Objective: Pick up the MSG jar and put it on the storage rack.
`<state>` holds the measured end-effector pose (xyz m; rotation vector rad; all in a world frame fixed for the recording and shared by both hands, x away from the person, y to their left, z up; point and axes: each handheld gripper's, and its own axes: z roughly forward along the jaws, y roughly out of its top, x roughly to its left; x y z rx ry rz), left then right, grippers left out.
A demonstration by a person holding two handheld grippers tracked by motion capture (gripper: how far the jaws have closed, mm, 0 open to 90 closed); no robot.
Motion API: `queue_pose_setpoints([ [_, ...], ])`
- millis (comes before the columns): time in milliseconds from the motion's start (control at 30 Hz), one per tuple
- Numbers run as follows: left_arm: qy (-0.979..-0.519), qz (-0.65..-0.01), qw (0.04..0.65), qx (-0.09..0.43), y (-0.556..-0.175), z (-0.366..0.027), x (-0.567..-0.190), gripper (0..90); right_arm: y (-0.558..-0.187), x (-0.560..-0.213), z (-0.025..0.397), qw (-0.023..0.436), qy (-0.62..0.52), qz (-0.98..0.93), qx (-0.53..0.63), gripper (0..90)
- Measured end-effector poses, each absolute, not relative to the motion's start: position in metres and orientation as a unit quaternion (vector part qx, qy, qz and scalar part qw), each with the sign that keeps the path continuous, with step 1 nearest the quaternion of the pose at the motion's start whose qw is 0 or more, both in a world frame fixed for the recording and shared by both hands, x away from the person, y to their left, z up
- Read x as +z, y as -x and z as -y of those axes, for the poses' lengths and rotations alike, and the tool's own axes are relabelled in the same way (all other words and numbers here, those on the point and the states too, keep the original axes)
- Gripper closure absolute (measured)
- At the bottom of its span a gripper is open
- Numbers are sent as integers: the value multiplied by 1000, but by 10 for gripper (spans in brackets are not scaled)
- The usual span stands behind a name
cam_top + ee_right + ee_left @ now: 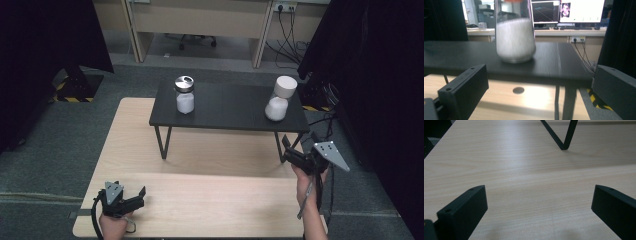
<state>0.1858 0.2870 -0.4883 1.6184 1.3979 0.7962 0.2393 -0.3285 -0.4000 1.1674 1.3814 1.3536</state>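
- Pale wood table (200, 200) spans the foreground of the high view, on grey carpet, with a low black shelf (227, 107) on thin metal legs standing on its far half.
- 2 jars stand on the shelf, both partly filled with white powder.
- The white-capped jar (280, 100) sits at the shelf's right end, near the front edge; it is the jar nearest a gripper.
- In the right gripper view this jar (515, 35) stands upright on the black shelf (554, 58), straight ahead and above the jaws, apart from them.
- The right gripper (292, 150) is held up off the table, just below and in front of the shelf's right corner, aimed toward the white-capped jar.
- Its jaws stand wide apart in the right gripper view and grip nothing.
- The silver-lidded jar (184, 95) stands at the shelf's left end, well apart from the other jar and from both grippers.
- The left gripper (140, 196) rests low at the table's near left corner, pointing right across the wood.
- In the left gripper view its jaws are spread wide with bare table (529, 185) between them, holding nothing; a black shelf leg (562, 137) shows farther off.
- Beyond the table, desks and dark curtains line the room.
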Motion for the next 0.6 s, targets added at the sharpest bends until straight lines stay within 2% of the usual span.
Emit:
queue_pose_setpoints([
  [600, -647, -553, 417, 319, -184, -287, -489, 0, -195, -458, 330, 420, -517, -543, 512, 3],
])
